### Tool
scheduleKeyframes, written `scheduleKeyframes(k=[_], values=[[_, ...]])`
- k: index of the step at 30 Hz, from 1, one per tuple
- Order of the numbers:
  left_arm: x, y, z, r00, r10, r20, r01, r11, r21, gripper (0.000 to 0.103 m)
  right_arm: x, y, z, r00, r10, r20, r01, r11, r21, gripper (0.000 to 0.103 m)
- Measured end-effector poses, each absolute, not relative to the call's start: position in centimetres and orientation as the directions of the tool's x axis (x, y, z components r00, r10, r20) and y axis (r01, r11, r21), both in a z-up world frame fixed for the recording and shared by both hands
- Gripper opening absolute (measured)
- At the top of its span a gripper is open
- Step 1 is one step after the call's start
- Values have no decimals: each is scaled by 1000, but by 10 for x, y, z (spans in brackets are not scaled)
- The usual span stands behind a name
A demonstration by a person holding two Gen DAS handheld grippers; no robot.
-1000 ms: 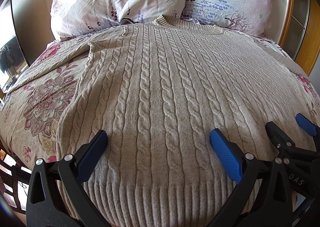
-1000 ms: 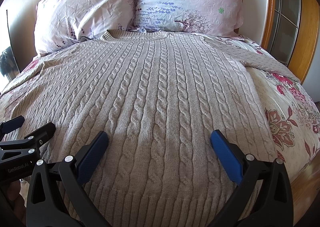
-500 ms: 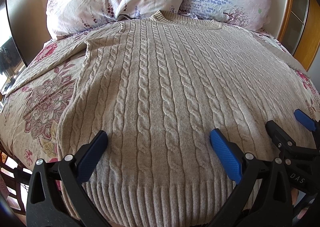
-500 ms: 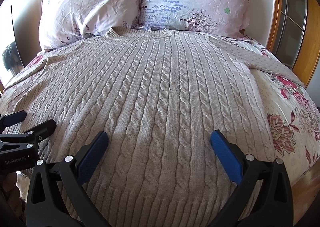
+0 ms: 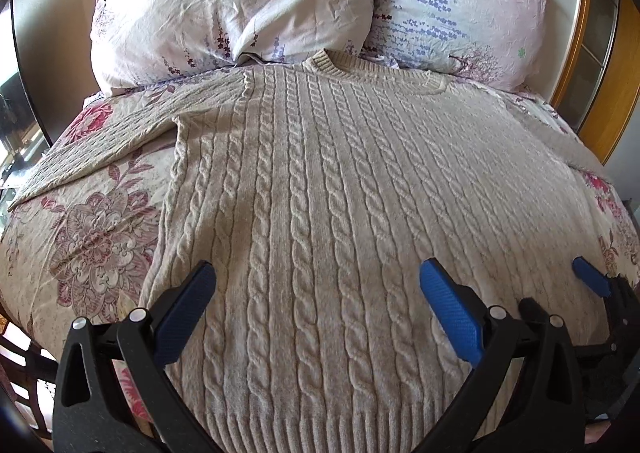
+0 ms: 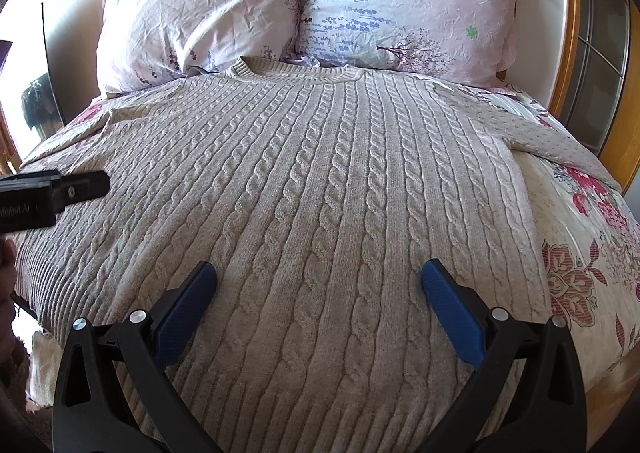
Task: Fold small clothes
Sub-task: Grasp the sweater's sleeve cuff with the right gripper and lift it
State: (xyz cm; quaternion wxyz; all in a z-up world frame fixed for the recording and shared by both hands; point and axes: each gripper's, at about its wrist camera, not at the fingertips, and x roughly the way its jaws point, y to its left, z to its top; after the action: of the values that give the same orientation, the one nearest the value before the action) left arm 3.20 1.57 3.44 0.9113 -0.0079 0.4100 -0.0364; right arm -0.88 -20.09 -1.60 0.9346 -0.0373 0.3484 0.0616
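Observation:
A beige cable-knit sweater (image 5: 340, 193) lies flat and face up on the bed, collar toward the pillows, ribbed hem toward me. It also fills the right wrist view (image 6: 320, 193). Its left sleeve (image 5: 100, 149) spreads out to the left, its right sleeve (image 6: 560, 141) to the right. My left gripper (image 5: 316, 285) is open and empty above the hem's left half. My right gripper (image 6: 318, 285) is open and empty above the lower right half. The right gripper's blue fingertip (image 5: 592, 281) shows at the left view's right edge. The left gripper's black finger (image 6: 60, 189) shows at the right view's left edge.
Two flowered pillows (image 5: 240, 5) (image 6: 408, 1) lean against the headboard behind the collar. The bed has a floral cover (image 5: 88, 237). A wooden frame with glass panels (image 6: 600, 53) stands at the right. The bed's right edge (image 6: 616, 373) drops off close to the sweater's side.
Both grippers have risen and drawn back a little, so more of the hem and pillows shows. The left gripper now sits higher in the right view. Both stay open; the sweater has not moved.

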Motion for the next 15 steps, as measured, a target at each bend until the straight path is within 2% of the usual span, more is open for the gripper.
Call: scheduleKeyframes(k=[2, 4, 8, 12, 15], values=[[39, 18, 44, 685, -105, -721, 75, 995, -73, 101, -4, -210, -10, 710, 148, -689, -188, 982, 17, 102], [47, 17, 55, 713, -96, -694, 79, 995, -57, 101, -4, -233, -1, 728, 180, -661, -178, 981, 72, 102], [68, 15, 69, 755, -84, -650, 81, 996, -34, 101, 11, -304, 13, 797, 103, -595, -13, 988, 154, 102], [93, 21, 61, 735, -141, -663, 95, 990, -106, 101, 44, -392, 28, 809, 72, -584, 165, 925, 343, 102], [107, 28, 48, 712, -170, -681, 87, 984, -154, 101, 66, -453, 20, 796, 81, -600, 289, 821, 493, 89]])
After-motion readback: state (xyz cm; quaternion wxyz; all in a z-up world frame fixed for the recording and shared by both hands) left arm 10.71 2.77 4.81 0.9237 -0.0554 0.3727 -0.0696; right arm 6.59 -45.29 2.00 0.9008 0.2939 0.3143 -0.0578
